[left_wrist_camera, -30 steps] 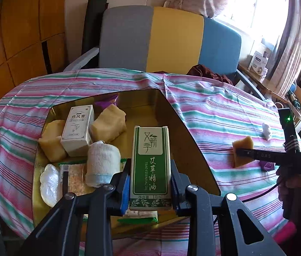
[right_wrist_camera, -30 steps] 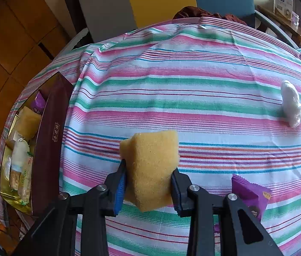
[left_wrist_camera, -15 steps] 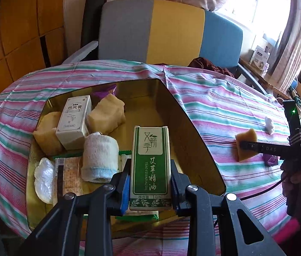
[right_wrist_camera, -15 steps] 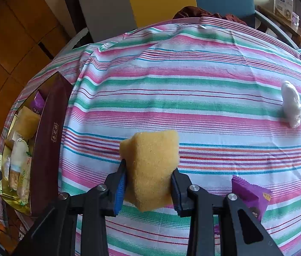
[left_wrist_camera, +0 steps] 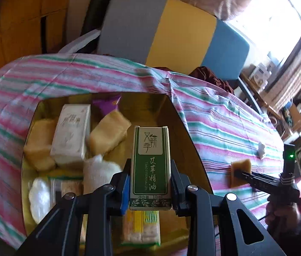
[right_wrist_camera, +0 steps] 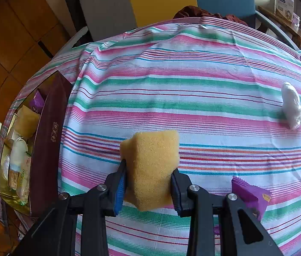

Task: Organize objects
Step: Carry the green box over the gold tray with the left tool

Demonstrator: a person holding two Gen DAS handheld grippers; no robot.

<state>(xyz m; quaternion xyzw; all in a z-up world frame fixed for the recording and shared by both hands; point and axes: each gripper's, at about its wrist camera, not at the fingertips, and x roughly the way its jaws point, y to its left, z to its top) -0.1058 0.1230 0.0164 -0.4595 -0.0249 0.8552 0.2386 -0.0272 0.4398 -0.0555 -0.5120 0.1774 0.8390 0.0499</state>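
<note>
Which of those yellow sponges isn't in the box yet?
The sponge clamped in the right gripper, over the striped cloth. The other two sponges already lie inside the gold box.

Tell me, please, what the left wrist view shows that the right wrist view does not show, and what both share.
Only the left wrist view: the left gripper, its jaws shut on the green essential oil box, a white carton lying in the tray.

Only the right wrist view: a purple packet on the tablecloth, the tray's maroon outer wall.

Both: the gold tray, the yellow sponge clamped in the right gripper, a white wad.
</note>
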